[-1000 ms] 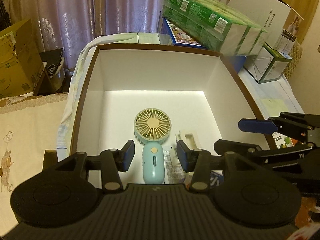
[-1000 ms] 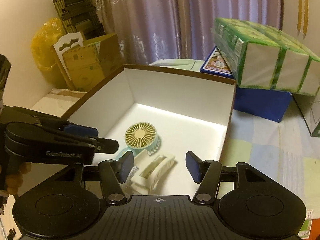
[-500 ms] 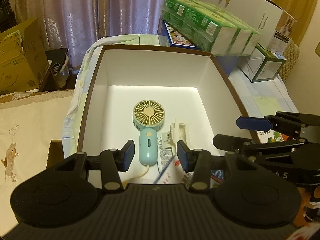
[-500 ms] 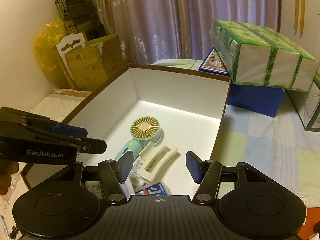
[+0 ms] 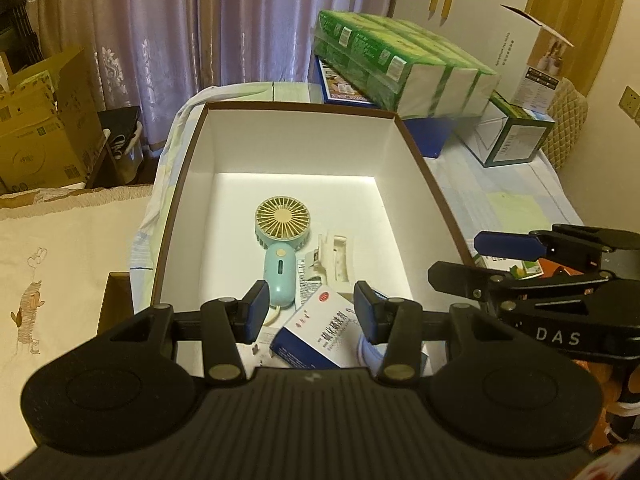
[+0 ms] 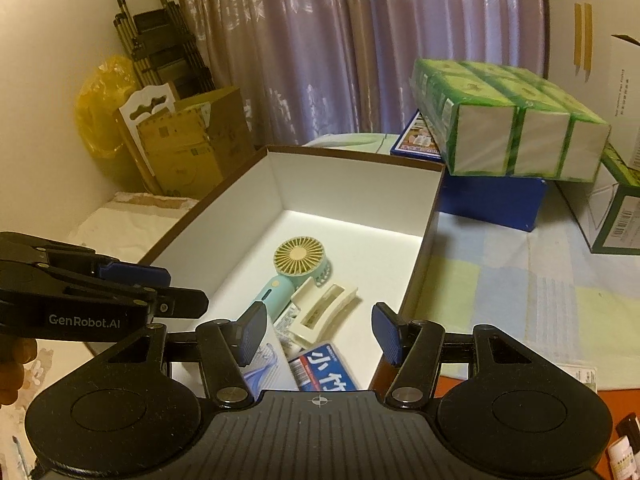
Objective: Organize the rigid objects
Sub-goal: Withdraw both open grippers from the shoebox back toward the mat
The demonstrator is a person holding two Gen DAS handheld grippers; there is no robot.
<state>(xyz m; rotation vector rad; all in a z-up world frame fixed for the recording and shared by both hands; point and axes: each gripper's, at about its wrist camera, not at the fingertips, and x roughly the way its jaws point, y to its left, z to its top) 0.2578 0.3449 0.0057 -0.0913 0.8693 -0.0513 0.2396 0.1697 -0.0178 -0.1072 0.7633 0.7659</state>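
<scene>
I have drawn both tongs, left [image 5: 308,312] and right [image 6: 318,332], back from the box [image 5: 416,152]; both gape empty. Fan [image 5: 280,240], clip [image 5: 334,258] and cartons lie inside, lower centre; next item pending.

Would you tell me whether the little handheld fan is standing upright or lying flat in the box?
Lying flat: the handheld fan rests on the white floor of the box, grille facing up.

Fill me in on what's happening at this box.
A person holds a claw in each hand over a white storage box. The left claw and right claw are both open and empty. In the box lie a small handheld fan, a cream hair clip and a blue-and-white medicine box.
</scene>
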